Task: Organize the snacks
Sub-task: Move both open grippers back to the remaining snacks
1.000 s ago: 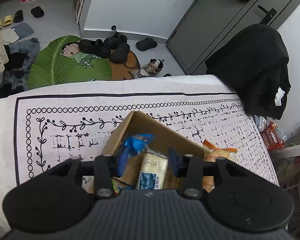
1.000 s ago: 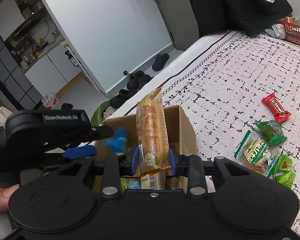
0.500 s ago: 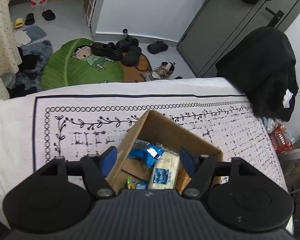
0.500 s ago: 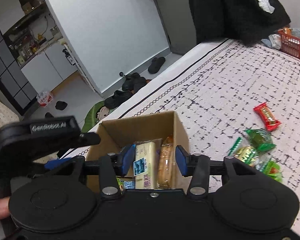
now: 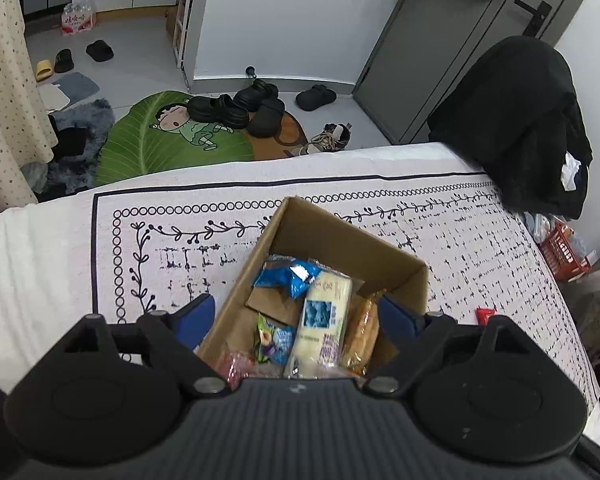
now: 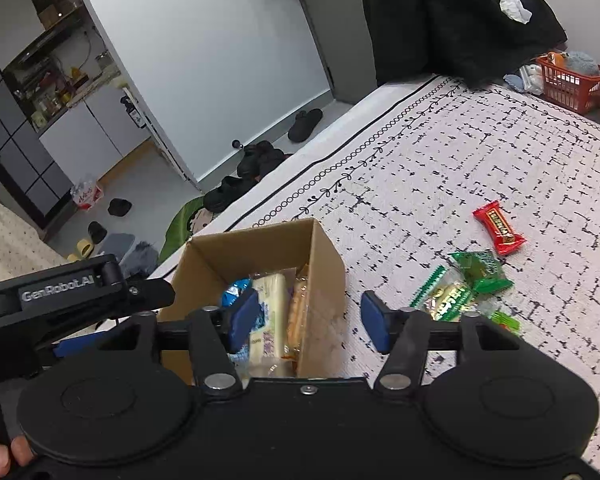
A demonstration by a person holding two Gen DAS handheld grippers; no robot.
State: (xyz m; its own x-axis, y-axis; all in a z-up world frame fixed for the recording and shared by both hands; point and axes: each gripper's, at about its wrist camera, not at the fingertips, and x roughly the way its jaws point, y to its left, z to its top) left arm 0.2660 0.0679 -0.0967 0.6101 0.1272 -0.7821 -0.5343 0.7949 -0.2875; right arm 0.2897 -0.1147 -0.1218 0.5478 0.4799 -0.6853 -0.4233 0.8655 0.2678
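Both my grippers, left and right, are open and empty over the box, so I should reach right, low and slow, for the green snacks

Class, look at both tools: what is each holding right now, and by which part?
Nothing is held. The left tool and the right tool are both open and empty above the brown cardboard box of snacks.
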